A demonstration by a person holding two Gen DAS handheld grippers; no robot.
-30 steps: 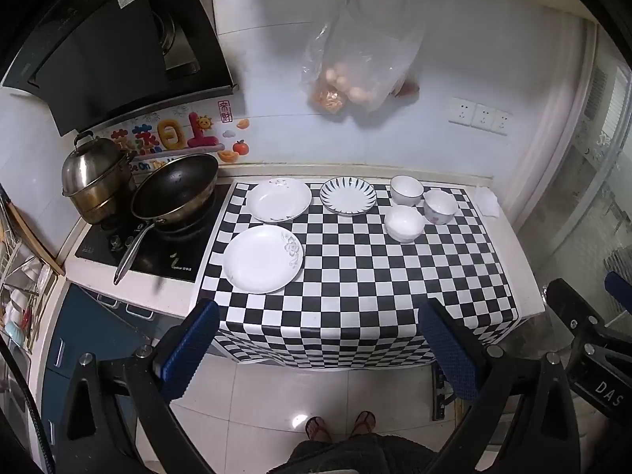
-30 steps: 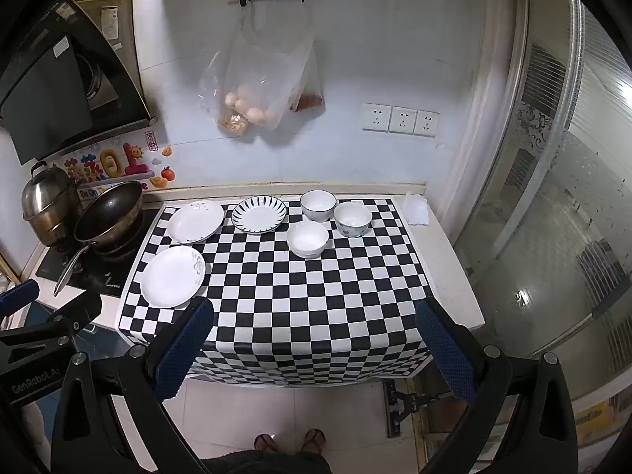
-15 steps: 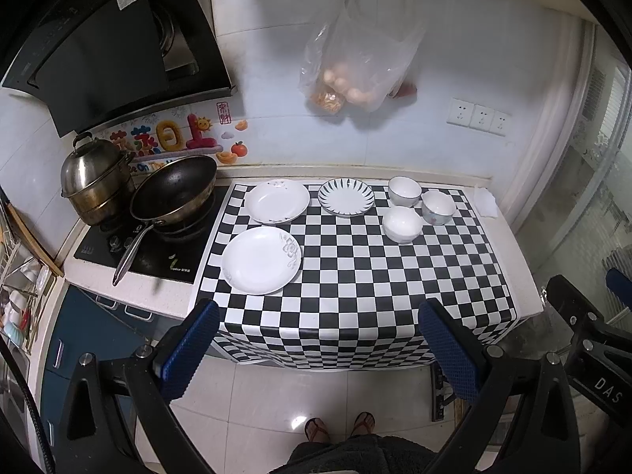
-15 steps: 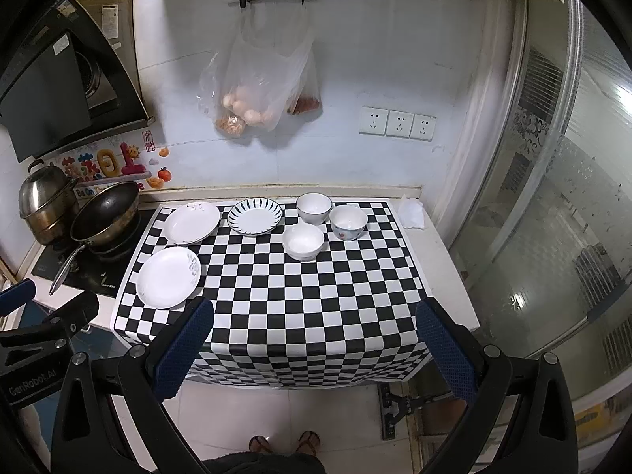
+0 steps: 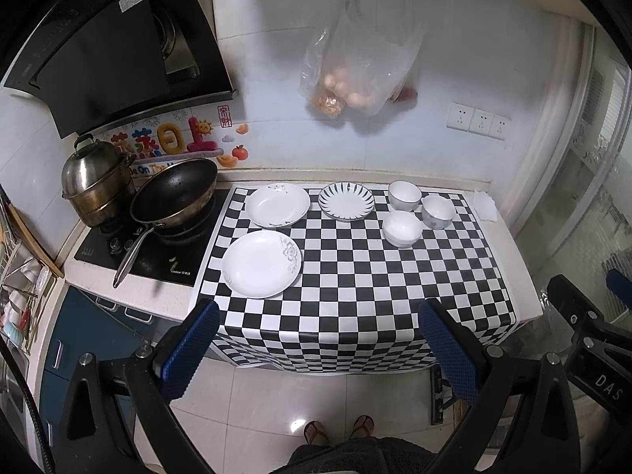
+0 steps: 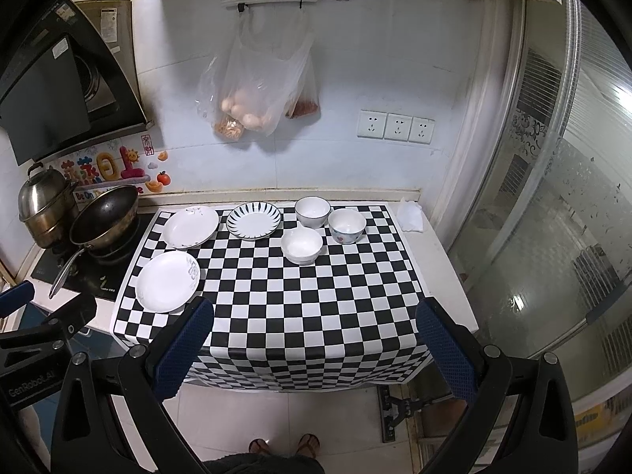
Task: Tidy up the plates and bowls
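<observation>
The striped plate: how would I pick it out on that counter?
Look at the checkered cloth on the counter, along its back edge by the wall. The striped plate sits there, between a white plate and three bowls. It alone has dark stripes radiating around its rim.

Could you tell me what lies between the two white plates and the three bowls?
The blue-striped plate sits at the back; nearer, only bare checkered cloth, clearest in the right wrist view.

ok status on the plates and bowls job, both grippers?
Left gripper open, empty, short of the counter. Right gripper same. Three plates, three bowls unstacked on checkered cloth. Nothing in the way.
</observation>
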